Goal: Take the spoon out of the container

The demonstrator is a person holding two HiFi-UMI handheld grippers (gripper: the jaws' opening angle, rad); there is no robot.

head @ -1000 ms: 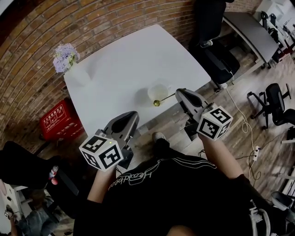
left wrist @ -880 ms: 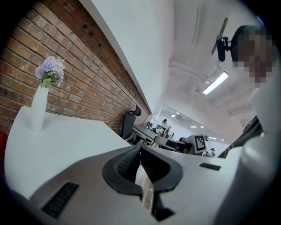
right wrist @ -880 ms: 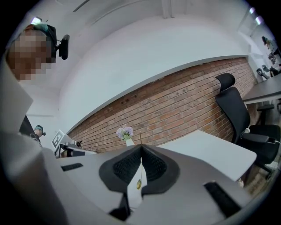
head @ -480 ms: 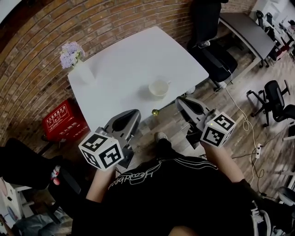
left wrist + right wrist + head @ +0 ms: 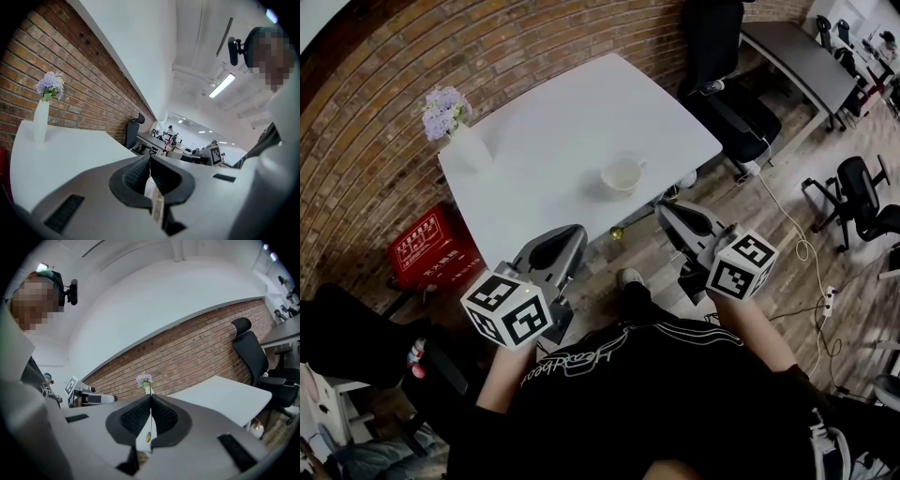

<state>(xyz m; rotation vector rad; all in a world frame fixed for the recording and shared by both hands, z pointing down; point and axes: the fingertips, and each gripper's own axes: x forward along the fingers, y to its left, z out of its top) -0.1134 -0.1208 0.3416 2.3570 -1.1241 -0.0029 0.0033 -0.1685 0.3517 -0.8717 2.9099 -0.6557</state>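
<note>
A whitish cup, the container, stands near the front edge of the white table. My right gripper is held low in front of that edge and is shut on the thin handle of a gold spoon. The spoon's bowl hangs clear of the cup, just off the table's edge. In the right gripper view the spoon runs down between the closed pads. My left gripper hovers before the table's near edge, shut with nothing in it; its closed fingers show in the left gripper view.
A white vase of purple flowers stands at the table's far left corner. A red crate sits on the floor to the left. Black office chairs and a grey desk stand to the right, with a cable across the wooden floor.
The right gripper has drawn the spoon out of the cup and back toward the person, past the table's front edge. The left gripper has barely moved.
</note>
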